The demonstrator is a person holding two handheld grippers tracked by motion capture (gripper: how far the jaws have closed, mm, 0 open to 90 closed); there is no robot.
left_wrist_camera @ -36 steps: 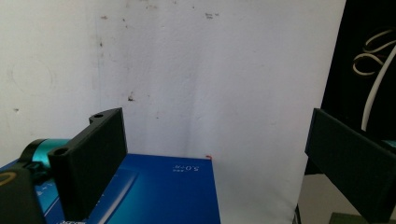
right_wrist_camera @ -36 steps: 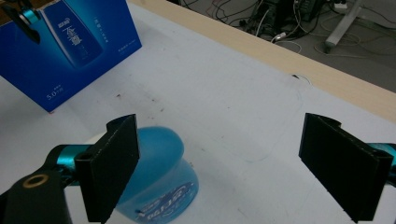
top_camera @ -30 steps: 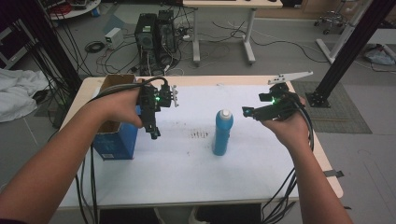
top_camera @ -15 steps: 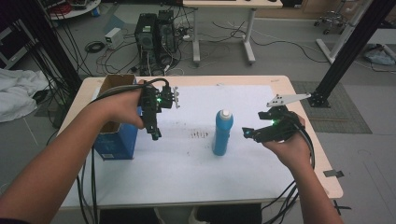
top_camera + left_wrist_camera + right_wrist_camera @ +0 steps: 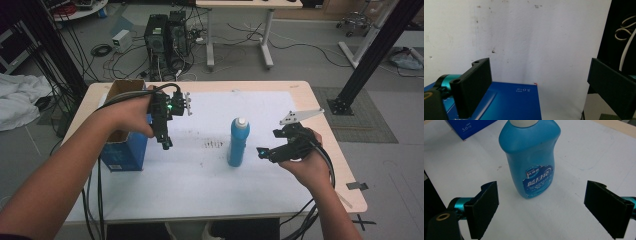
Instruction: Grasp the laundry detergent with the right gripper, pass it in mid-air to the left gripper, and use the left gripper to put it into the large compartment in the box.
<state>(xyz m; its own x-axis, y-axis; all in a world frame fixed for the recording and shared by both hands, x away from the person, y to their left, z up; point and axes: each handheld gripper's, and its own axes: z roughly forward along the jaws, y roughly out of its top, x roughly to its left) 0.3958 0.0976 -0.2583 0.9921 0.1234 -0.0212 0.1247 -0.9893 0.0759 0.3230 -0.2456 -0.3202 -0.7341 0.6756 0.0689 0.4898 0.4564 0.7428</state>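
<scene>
One wooden table [image 5: 325, 115] is covered almost wholly by a white sheet [image 5: 200, 175], which is scuffed and marked with small dark smudges near its middle. Beyond the far edge, a grey floor is seen with computer towers [image 5: 167, 32], loose cables and a second desk [image 5: 240, 25]; black frame posts stand at either side.

A blue plastic bottle [image 5: 238, 142] with a white cap is stood upright near the middle of the sheet; its body is smooth, waisted and labelled on the front. A blue cardboard box [image 5: 122, 145], open at the top, is set at the left edge of the sheet.

The right gripper [image 5: 267, 152] is held just beside the bottle, to its right, with its jaws spread wide and nothing between them; in the right gripper view the bottle [image 5: 532, 157] is seen ahead of the gap, apparently untouched. The left gripper [image 5: 164, 142] is held above the box's right side, pointed downward, its jaws likewise parted and empty.

Bare sheet is left open in front of the bottle and along the near edge.
</scene>
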